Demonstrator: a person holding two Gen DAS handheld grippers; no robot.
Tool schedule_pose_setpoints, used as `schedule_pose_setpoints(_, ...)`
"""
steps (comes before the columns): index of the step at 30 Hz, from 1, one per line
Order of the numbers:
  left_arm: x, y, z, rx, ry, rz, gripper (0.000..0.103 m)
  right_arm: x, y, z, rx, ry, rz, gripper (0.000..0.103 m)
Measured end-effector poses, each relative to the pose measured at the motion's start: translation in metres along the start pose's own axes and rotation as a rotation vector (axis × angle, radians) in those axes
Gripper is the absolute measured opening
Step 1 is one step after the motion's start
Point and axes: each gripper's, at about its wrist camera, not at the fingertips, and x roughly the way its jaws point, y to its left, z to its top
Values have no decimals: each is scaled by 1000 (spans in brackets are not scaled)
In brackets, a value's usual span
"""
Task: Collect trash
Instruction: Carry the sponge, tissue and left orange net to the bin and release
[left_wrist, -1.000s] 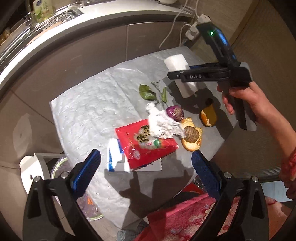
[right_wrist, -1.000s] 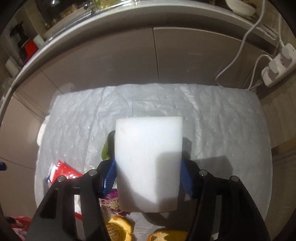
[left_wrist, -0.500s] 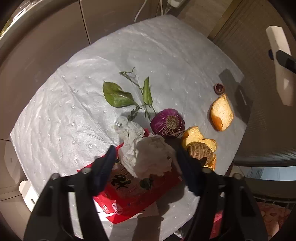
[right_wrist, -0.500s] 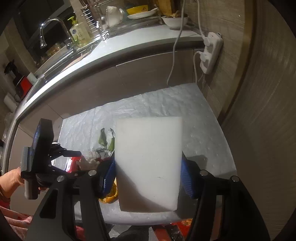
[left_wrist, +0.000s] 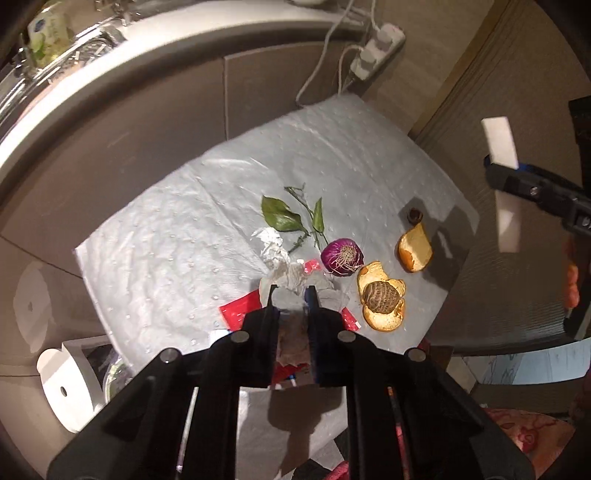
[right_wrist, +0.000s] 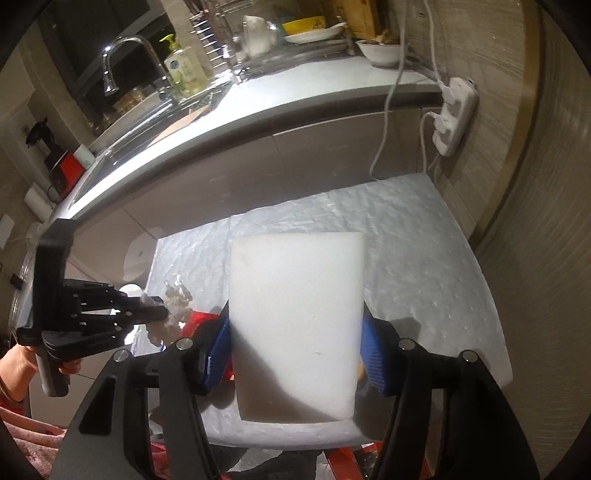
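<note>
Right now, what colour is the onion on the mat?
Purple, with pale roots; the onion shows best in the left wrist view.

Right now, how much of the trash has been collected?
Nothing looks binned yet. The right gripper holds a white foam block; the left gripper is closing on crumpled tissue. Left on the mat: red wrapper, onion, leaves, peels.
</note>
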Motion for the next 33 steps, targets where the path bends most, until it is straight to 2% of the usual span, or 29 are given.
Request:
schedule_pose_setpoints(4, -70, 41, -36, -90, -95, 69, 14, 17, 69, 2, -93, 23, 112, 61)
schedule_pose_setpoints(7, -110, 78, -73, -173, -128, 137, 14, 43, 129, -8, -156, 81, 227, 61)
schedule_pose_setpoints(10, -135, 115, -113, -248, -122, 211, 14, 81, 192, -25, -216, 170, 342, 61)
schedule_pose_setpoints(14, -149, 156, -160, -348, -99, 248, 14, 141, 274, -59, -321, 317, 415, 61)
schedule_pose_setpoints(20, -159, 192, -204, -403, -86, 284, 14, 224, 354, -113, -450, 485, 382, 61)
schedule_pose_setpoints(26, -159, 208, -221, -393, -68, 277, 14, 286, 382, -145, -475, 570, 284, 61)
schedule_pose_setpoints(30, -153, 216, -226, -362, -43, 253, 14, 294, 382, -155, -478, 604, 259, 63)
schedule_pose_setpoints(32, -147, 218, -226, -342, -30, 247, 14, 278, 379, -147, -456, 567, 267, 68)
schedule_pose_setpoints(33, -143, 219, -226, -335, -24, 237, 14, 270, 373, -140, -431, 544, 275, 74)
